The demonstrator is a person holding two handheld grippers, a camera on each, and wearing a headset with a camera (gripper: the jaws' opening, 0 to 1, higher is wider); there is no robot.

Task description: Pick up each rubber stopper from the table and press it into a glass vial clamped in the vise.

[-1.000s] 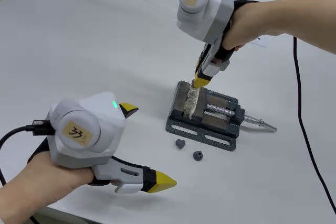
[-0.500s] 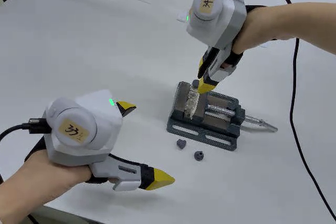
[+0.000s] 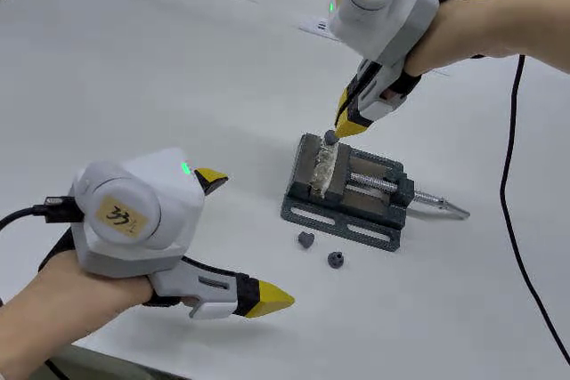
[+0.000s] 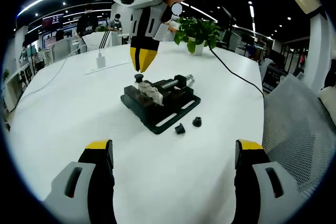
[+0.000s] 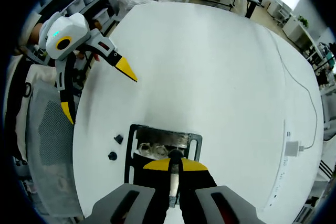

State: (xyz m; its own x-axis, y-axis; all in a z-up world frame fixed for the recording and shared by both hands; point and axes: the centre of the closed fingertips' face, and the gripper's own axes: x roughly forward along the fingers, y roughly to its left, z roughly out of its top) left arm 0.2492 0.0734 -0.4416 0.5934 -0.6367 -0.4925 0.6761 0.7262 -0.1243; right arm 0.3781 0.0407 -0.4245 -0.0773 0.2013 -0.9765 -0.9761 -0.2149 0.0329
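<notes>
A dark vise [image 3: 349, 211] stands mid-table and clamps a glass vial [image 3: 325, 166]. A grey rubber stopper [image 3: 330, 137] sits in the vial's mouth. My right gripper [image 3: 344, 125] hovers just above and to the right of that stopper with its yellow tips shut and nothing between them. Its own view looks down past the closed tips at the stopper [image 5: 176, 154] and vise [image 5: 131, 167]. Two loose stoppers [image 3: 305, 239] [image 3: 336, 260] lie on the table in front of the vise. My left gripper [image 3: 242, 238] is open at the near left, clear of everything.
The vise's screw handle [image 3: 441, 207] sticks out to the right. A black cable [image 3: 509, 175] runs down the right side, and a white charger [image 3: 316, 26] with its lead lies at the far edge. White tabletop [image 3: 160, 86] spreads wide to the left.
My right gripper has lifted up and to the right, off the vial top, and the stopper has stayed in the vial. The left gripper has barely moved.
</notes>
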